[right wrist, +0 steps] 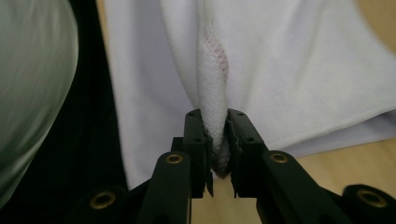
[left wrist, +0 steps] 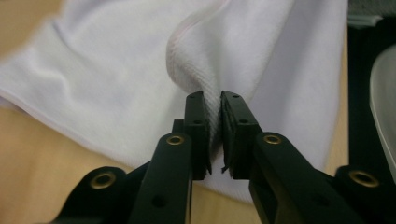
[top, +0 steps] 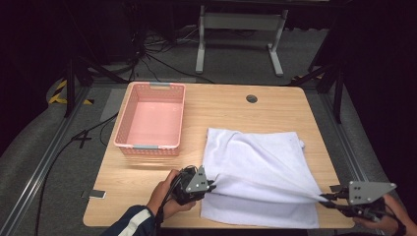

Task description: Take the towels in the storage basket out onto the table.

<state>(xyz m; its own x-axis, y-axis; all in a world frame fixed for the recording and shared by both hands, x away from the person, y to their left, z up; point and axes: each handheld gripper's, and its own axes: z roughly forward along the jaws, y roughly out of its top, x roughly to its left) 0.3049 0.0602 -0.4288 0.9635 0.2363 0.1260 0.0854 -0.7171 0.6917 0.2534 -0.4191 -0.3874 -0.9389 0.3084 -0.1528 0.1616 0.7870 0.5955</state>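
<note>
One white towel [top: 260, 167] on the near right part of the wooden table [top: 221, 105], one empty pink basket [top: 151, 119] well apart at the far left, two grippers: left gripper [top: 212, 186] pinching a bunched hem fold at the towel's near left, right gripper [top: 325, 198] pinching the hem at its near right, that edge lifted and stretched taut between them. Right hand cut off at the frame's lower corner, left forearm cropped at the bottom edge; blurred pale shapes at the sides of both gripper views, impossible to identify.
</note>
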